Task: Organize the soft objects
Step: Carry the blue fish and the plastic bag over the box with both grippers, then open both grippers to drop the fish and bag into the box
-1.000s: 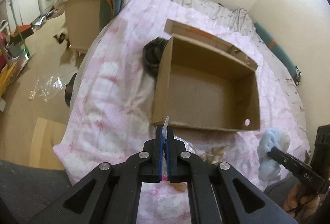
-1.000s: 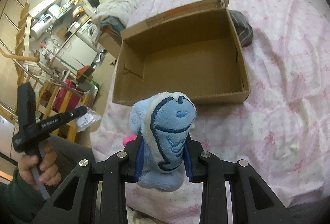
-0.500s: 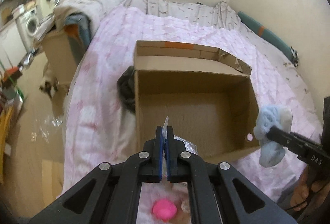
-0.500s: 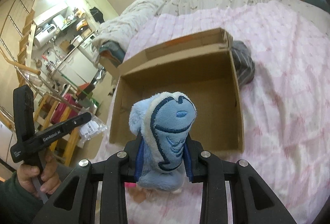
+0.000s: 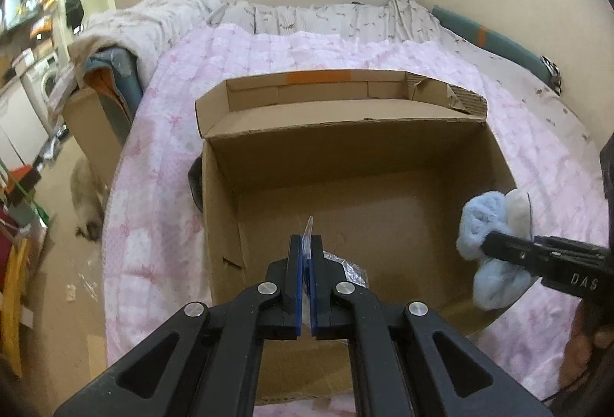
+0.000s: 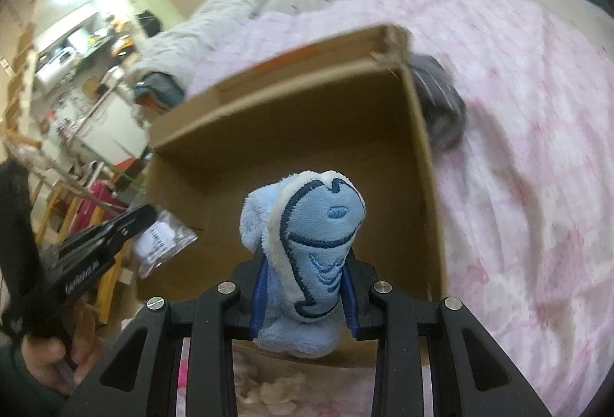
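An open cardboard box (image 5: pixel 291 144) lies on the pink bedspread (image 5: pixel 161 209); its inside shows nothing lying on the floor. My left gripper (image 5: pixel 306 244) is shut on a clear plastic bag (image 5: pixel 341 269) with a white soft item inside, held over the box's near left part; the bag also shows in the right wrist view (image 6: pixel 163 238). My right gripper (image 6: pixel 305 271) is shut on a light blue plush toy (image 6: pixel 311 240) with dark blue stitching, held over the box's (image 6: pixel 299 117) near edge. The plush shows at the right in the left wrist view (image 5: pixel 495 248).
A dark grey garment (image 6: pixel 441 110) lies on the bed beside the box. A pink item (image 6: pixel 186 374) and beige fluff (image 6: pixel 276 392) lie on the bed below the grippers. A cat (image 5: pixel 86 202) is on the floor left of the bed. A folded blanket pile (image 5: pixel 142 29) sits at the bed's far left.
Both grippers have moved forward toward the box with their loads. The bag and the plush now hang over the box's near part.
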Available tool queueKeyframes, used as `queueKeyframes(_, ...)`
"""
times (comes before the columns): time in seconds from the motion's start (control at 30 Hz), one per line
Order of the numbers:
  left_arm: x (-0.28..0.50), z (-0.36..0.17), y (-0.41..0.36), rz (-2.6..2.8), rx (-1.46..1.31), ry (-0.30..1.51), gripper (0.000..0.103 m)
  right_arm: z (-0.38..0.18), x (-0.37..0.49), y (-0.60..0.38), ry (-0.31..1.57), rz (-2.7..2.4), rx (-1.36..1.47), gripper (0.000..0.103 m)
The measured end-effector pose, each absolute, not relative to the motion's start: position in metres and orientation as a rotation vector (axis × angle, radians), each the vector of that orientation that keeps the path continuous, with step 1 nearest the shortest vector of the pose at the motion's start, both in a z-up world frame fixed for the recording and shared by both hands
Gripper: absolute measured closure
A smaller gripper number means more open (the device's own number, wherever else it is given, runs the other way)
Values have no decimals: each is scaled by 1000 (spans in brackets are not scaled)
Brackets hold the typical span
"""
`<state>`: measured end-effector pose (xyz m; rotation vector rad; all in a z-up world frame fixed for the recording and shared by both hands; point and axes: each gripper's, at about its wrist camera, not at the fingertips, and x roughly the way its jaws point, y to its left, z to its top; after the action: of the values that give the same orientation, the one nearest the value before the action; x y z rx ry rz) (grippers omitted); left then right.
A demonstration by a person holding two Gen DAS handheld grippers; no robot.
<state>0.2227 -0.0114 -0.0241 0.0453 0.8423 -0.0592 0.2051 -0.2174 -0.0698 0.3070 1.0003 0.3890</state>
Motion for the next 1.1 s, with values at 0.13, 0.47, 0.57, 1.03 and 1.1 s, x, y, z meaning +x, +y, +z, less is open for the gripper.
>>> queueKeyframes(0.13, 226, -28, -2, -39, 5, 852, 100, -72, 207, -215, 1013, 382, 302, 69)
queueKeyframes(0.47, 224, -28, 1, -55, -19, 834, 100, -80, 207, -203, 1039, 375, 245, 69)
queueKeyframes(0.57, 222, -28, -2, -58, -6, 835, 100, -80, 208, -201, 1038, 378, 234, 69)
queueKeyframes(1.03, 221, -32, -4, -66, 5, 855, 99, -81, 206, -195, 1042, 372, 223, 68)
queueKeyframes(1.1, 222, -33, -5, -73, 2, 873, 96, -81, 206, -195, 1041, 374, 224, 67)
